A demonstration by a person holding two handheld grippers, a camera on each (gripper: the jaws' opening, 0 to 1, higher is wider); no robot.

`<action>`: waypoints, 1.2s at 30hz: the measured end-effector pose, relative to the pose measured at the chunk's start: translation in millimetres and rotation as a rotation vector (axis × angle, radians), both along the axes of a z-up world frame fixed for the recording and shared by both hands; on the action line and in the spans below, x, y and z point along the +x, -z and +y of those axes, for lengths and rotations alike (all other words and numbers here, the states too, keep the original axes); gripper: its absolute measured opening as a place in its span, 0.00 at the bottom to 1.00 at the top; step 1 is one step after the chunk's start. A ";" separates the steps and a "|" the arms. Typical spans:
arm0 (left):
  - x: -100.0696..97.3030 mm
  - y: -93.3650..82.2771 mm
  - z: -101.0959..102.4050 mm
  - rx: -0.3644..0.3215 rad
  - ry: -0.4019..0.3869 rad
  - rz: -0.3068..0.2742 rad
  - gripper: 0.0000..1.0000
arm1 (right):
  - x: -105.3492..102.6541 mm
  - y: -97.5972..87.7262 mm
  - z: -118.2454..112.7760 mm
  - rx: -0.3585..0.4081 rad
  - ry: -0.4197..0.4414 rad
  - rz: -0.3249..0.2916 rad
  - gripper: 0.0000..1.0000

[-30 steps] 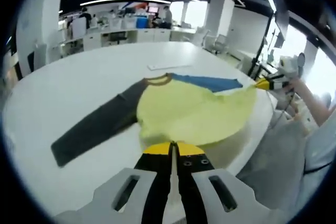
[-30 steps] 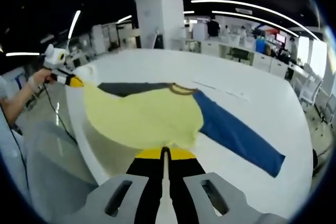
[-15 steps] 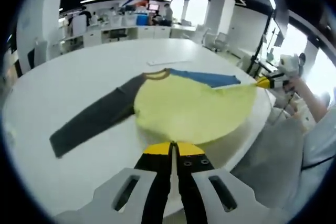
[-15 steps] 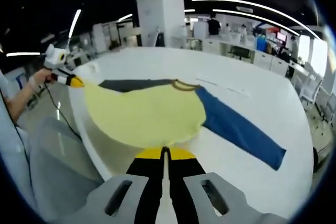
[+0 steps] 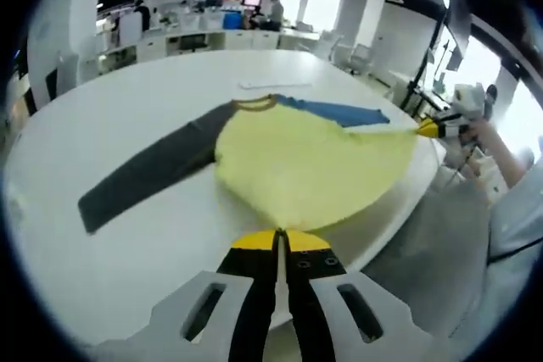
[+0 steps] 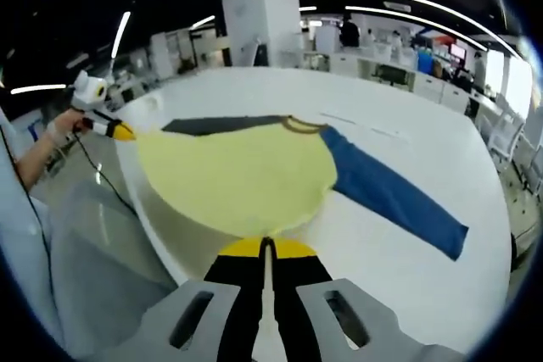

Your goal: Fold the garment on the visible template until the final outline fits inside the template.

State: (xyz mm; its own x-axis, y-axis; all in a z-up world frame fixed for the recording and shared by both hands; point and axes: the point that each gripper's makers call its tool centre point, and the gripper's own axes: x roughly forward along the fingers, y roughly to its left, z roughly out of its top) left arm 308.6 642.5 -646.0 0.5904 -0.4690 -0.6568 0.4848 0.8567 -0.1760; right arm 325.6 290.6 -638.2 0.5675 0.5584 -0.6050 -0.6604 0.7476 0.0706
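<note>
A long-sleeved shirt lies on the white round table point(image 5: 127, 108), its yellow body point(image 5: 305, 167) stretched toward the near edge. It has a brown collar point(image 5: 254, 105), a dark grey sleeve point(image 5: 144, 175) and a blue sleeve point(image 6: 390, 197). My left gripper point(image 5: 277, 235) is shut on one corner of the yellow hem. My right gripper point(image 6: 266, 243) is shut on the other hem corner and also shows at the far right of the left gripper view, right gripper point(image 5: 430, 129). The left gripper point(image 6: 119, 131) appears at the left of the right gripper view, in a person's hand.
A thin pale strip point(image 5: 273, 84) lies on the table beyond the collar. The table edge point(image 6: 161, 235) curves just under the hem. Desks, chairs and a white pillar point(image 6: 259, 19) stand behind. The person's light clothing point(image 5: 501, 252) shows beside the table.
Both grippers keep hold of the hem. The yellow body is drawn out wider and flatter than a second ago, and both views look down on the table a little more.
</note>
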 end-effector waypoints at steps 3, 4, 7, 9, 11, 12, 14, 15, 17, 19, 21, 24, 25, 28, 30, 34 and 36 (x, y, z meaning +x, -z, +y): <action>-5.2 4.8 0.4 0.005 0.001 0.014 0.00 | -3.8 3.5 -0.4 0.013 0.002 0.014 0.03; -7.3 5.8 -0.7 -0.001 0.000 0.019 0.00 | -5.4 6.1 -1.4 0.014 0.004 0.021 0.03; -12.8 13.5 -1.4 0.016 -0.001 0.042 0.00 | -9.2 13.3 -3.5 0.012 0.008 0.040 0.03; -17.6 18.0 -5.4 0.022 0.020 0.053 0.00 | -11.1 17.0 -4.4 0.012 0.011 0.047 0.03; -21.7 22.2 -8.2 0.012 0.018 0.072 0.00 | -13.1 22.0 -5.1 0.013 0.014 0.059 0.03; -23.1 24.3 -9.3 0.008 0.017 0.079 0.00 | -13.7 24.1 -5.3 0.012 0.016 0.063 0.03; -26.4 28.5 -10.7 0.006 0.017 0.096 0.00 | -16.3 30.3 -5.8 0.001 0.018 0.073 0.03; -27.4 30.0 -11.1 0.008 0.018 0.099 0.00 | -18.0 33.8 -5.9 0.000 0.017 0.081 0.03; -31.5 35.3 -11.3 0.016 0.022 0.118 0.00 | -20.8 39.0 -5.8 0.003 0.022 0.096 0.03; -34.0 39.2 -11.6 0.018 0.020 0.128 0.00 | -23.1 41.7 -4.9 0.010 0.023 0.105 0.03; -38.0 44.1 -12.5 0.023 0.025 0.147 0.00 | -25.4 45.9 -4.3 0.019 0.026 0.120 0.03; -42.4 53.0 -11.7 0.043 0.026 0.173 0.00 | -28.0 52.8 -5.7 0.009 0.029 0.134 0.03; -44.0 56.0 -11.5 0.051 0.031 0.180 0.00 | -28.8 53.9 -5.9 0.010 0.028 0.138 0.03; -50.9 61.7 -6.4 0.091 0.029 0.215 0.00 | -31.5 61.6 -10.0 -0.018 0.032 0.152 0.03; -51.8 63.9 -1.9 0.108 0.029 0.217 0.00 | -33.7 67.6 -12.7 -0.046 0.029 0.160 0.03; -53.8 64.9 1.8 0.106 0.021 0.226 0.00 | -36.5 73.6 -10.6 -0.036 0.022 0.174 0.03; -54.3 65.7 2.2 0.106 0.019 0.230 0.00 | -36.3 80.4 -15.1 -0.059 0.026 0.186 0.03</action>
